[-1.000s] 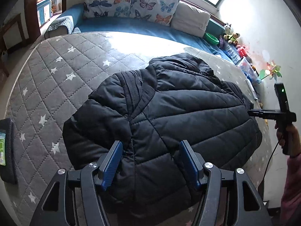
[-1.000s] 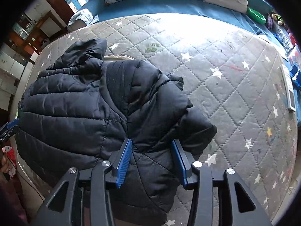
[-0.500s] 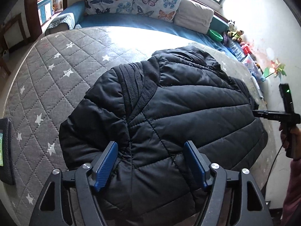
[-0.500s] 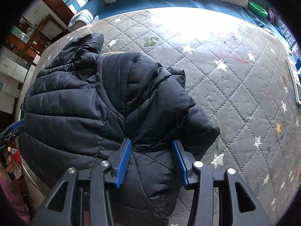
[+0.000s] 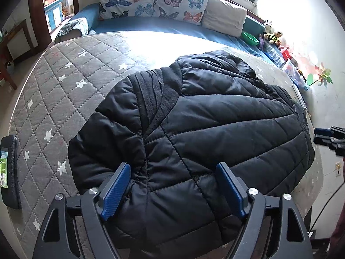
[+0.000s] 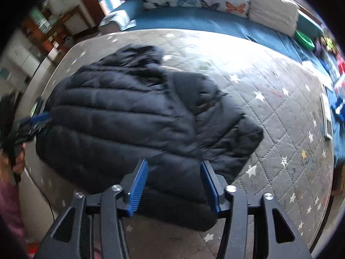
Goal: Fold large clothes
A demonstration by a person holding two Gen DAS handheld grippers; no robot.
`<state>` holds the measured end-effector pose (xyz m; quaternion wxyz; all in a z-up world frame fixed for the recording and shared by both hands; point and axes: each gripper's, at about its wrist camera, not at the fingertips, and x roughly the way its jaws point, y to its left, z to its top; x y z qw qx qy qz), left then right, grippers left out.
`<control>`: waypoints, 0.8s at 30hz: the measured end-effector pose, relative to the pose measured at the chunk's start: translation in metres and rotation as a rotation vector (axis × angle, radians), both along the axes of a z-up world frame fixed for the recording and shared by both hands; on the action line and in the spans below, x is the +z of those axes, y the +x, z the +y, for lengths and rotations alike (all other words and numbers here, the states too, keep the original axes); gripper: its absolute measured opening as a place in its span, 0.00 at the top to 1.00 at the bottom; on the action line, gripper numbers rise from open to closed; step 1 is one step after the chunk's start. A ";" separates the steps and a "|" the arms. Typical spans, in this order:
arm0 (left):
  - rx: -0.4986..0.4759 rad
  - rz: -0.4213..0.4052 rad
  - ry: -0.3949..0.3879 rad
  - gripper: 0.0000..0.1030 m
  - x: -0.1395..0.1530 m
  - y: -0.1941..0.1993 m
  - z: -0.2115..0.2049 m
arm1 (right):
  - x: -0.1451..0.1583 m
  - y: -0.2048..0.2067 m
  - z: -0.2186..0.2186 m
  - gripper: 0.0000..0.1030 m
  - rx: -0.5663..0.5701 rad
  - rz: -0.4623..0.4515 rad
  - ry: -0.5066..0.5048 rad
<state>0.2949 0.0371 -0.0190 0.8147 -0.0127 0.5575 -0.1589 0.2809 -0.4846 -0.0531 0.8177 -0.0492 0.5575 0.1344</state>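
Grey quilted mattress (image 5: pixel 64 99) printed with white stars, carrying a black puffer jacket (image 5: pixel 194 133). Beyond the jacket's hood end: a blue bed (image 5: pixel 151 24) with 2 butterfly pillows (image 5: pixel 155 0), a plain white pillow (image 5: pixel 224 21) and a green bowl (image 5: pixel 250 37). Beyond the jacket to the right of the hood: soft toys (image 5: pixel 272 33) along a pale wall. Left of the jacket, at the mattress edge: a dark flat case (image 5: pixel 9 170).

Compared with 1 second ago: left hand-held gripper (image 5: pixel 172 185) spread wider and opening further, blue pads clear of the fabric on both sides, nothing gripped. Right hand-held gripper (image 6: pixel 173 182) also opening, pads apart over the hem with jacket (image 6: pixel 140 118) below and between them, not clamped; right view now blurred and the jacket seen from farther back. Jacket itself in the same place, both sleeves folded in over the body.

Jacket lying flat near the mattress's near edge, long axis from hem to hood, hood (image 5: pixel 215 62) pointing away toward the blue bed, hem nearest the 2 grippers. Right gripper's tips (image 5: pixel 323 135) just visible beside the jacket's right edge in the left view.
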 end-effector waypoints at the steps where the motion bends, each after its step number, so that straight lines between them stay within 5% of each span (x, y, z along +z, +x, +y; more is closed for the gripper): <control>1: -0.002 -0.003 0.007 0.13 0.000 -0.001 -0.001 | -0.002 -0.004 0.007 0.41 0.018 0.003 -0.009; 6: -0.011 -0.014 0.021 0.07 -0.002 -0.005 -0.003 | -0.027 -0.004 0.025 0.38 0.078 0.048 -0.083; 11: -0.033 -0.027 0.038 0.01 -0.005 -0.009 -0.008 | -0.049 -0.002 0.037 0.15 0.114 0.065 -0.103; 19: -0.063 -0.055 0.079 0.00 -0.011 -0.012 -0.017 | -0.070 -0.002 0.054 0.00 0.154 0.048 -0.186; 24: -0.065 -0.062 0.073 0.00 -0.012 -0.011 -0.016 | -0.077 0.001 0.057 0.00 0.154 0.050 -0.178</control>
